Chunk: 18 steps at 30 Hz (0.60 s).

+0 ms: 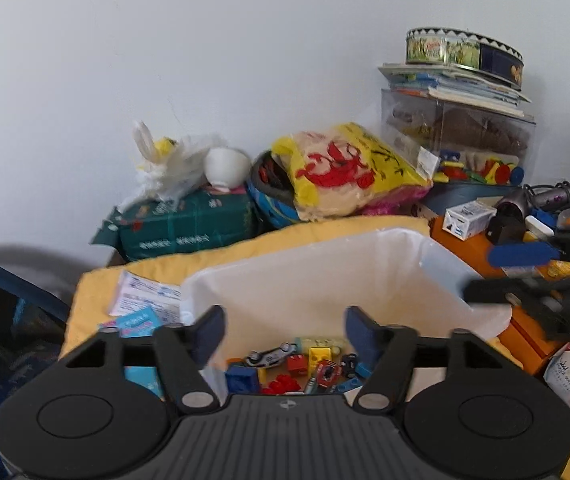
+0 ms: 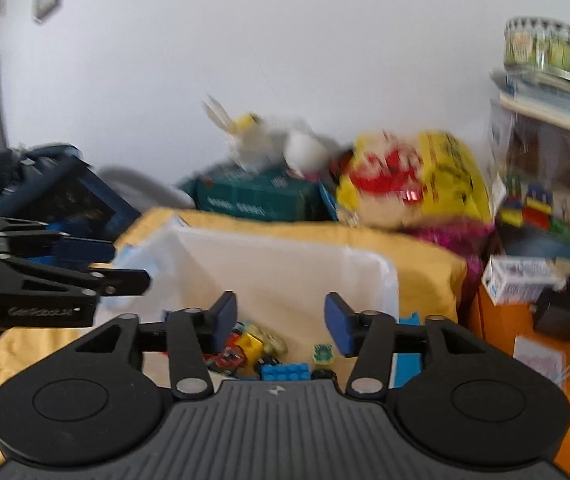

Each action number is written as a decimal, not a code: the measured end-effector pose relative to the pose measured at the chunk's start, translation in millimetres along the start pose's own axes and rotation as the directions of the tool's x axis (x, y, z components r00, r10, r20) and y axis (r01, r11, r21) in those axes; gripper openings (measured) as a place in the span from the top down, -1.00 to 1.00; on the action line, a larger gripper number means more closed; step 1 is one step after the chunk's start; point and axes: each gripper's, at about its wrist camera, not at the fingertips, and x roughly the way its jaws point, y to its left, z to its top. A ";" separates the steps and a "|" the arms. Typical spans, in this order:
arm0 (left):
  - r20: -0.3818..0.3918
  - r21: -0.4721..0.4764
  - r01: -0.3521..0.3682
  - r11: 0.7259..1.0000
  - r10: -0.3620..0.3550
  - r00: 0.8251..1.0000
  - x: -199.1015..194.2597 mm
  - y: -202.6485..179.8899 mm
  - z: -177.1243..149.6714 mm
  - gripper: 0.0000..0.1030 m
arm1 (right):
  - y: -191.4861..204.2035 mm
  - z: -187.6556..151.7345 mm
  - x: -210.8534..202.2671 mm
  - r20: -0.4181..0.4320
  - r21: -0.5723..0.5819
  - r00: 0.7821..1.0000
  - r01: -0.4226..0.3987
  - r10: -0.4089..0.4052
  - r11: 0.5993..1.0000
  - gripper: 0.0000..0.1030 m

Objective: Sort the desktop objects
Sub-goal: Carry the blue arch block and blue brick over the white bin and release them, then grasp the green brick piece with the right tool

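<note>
Desktop objects, small toys here, lie in a heap at the bottom of a white plastic bin (image 1: 317, 276) on a yellow cloth (image 1: 97, 280). Among them are a blue building brick (image 1: 242, 378), a yellow brick (image 1: 319, 356), a red brick (image 1: 297, 363) and a little toy car (image 1: 271, 356).

The left gripper (image 1: 283, 330) hangs over the near edge of the bin with its jaws spread wide and nothing between them. The right gripper (image 2: 281, 322) hangs over the same bin from the other side, jaws partly apart and also empty. The toys directly below each suggest both have just let pieces drop in, though that is a judgement. Each gripper shows at the edge of the other's view, so they are near each other.

Beyond the bin, against a white wall, stand a green packet (image 1: 189, 226), a yellow printed bag (image 1: 349, 168) and a clear box (image 1: 461, 128) topped with books and a round tin (image 1: 465, 50). To the right sits an orange box (image 1: 465, 240) crowded with small items, likely next for sorting.
</note>
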 end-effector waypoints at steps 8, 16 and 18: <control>-0.007 0.029 -0.038 0.999 0.038 0.999 -16.5 -10.0 -10.4 -0.52 | -15.8 -64.8 2.1 -0.250 -0.084 0.966 -0.093 0.069 0.992 -0.17; -0.075 -0.033 0.023 0.999 -0.026 0.997 -22.6 -24.0 -39.1 -0.52 | 16.5 -121.8 35.2 -0.364 -0.306 0.931 -0.123 0.004 0.944 0.35; -0.085 -0.022 0.023 0.999 -0.025 0.996 -25.4 -28.3 -46.2 -0.52 | 27.9 -127.4 36.7 -0.368 -0.398 0.930 -0.134 -0.024 0.908 0.38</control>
